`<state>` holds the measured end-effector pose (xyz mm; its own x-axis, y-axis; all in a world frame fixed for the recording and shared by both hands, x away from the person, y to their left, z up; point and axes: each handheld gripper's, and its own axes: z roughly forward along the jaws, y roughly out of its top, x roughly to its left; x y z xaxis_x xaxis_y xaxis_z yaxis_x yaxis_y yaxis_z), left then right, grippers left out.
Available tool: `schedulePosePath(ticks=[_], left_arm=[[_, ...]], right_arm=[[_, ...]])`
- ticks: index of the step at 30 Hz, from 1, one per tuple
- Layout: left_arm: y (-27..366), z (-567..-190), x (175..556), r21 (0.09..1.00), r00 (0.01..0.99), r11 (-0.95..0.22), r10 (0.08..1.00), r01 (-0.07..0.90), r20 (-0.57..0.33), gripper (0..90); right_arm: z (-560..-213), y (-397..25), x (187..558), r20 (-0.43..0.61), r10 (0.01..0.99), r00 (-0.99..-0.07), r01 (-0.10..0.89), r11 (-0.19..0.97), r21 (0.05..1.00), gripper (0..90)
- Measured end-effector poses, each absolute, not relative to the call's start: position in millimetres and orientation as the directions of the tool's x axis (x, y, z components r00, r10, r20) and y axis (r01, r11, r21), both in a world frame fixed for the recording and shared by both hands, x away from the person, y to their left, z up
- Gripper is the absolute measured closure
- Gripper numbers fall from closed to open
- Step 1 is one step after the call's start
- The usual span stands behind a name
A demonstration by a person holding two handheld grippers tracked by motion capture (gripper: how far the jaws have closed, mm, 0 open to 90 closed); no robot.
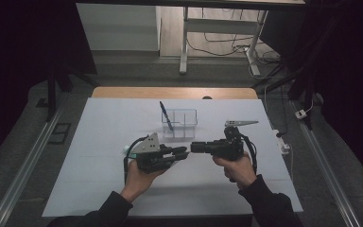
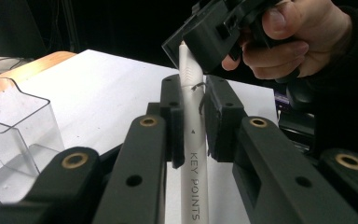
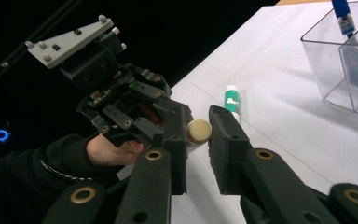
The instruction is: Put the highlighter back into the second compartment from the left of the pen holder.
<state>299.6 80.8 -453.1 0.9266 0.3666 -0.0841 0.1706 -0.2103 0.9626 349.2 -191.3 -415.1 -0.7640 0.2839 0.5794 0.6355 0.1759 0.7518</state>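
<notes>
While clamped in the left gripper [image 2: 191, 123], white pen [image 2: 192, 154], long axis toward right gripper [image 1: 194, 147].

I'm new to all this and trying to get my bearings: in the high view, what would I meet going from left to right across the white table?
Left gripper → right gripper. The blue pen and clear box sit behind, above the same stretch, so their place in the order is unclear.

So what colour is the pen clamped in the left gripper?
White, with grey "KEY POINTS" lettering on the pen; the left gripper view shows it best.
</notes>
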Motion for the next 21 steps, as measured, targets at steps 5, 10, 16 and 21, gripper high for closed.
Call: schedulePosePath(ticks=[5, 10, 16, 21], left_arm=[[80.2, -455.8, 300.5, 0.964, 0.928, -0.202, 0.362, 0.171, -0.089, 77.4], [80.3, -454.1, 299.4, 0.955, 0.919, -0.233, 0.387, 0.181, -0.080, 69.4], [87.1, -452.7, 295.9, 0.939, 0.902, -0.266, 0.422, 0.219, -0.090, 50.9], [97.6, -451.3, 291.3, 0.899, 0.868, -0.296, 0.472, 0.324, -0.158, 28.6]], right_arm=[[-413.6, -190.9, 348.8, 0.581, 0.293, -0.759, 0.642, 0.186, 0.744, 78.5], [-408.1, -190.3, 345.8, 0.536, 0.322, -0.781, 0.607, 0.185, 0.773, 78.6], [-397.8, -195.3, 348.1, 0.476, 0.366, -0.800, 0.561, 0.172, 0.810, 78.6], [-393.0, -196.6, 352.9, 0.430, 0.401, -0.809, 0.528, 0.174, 0.831, 78.6]])
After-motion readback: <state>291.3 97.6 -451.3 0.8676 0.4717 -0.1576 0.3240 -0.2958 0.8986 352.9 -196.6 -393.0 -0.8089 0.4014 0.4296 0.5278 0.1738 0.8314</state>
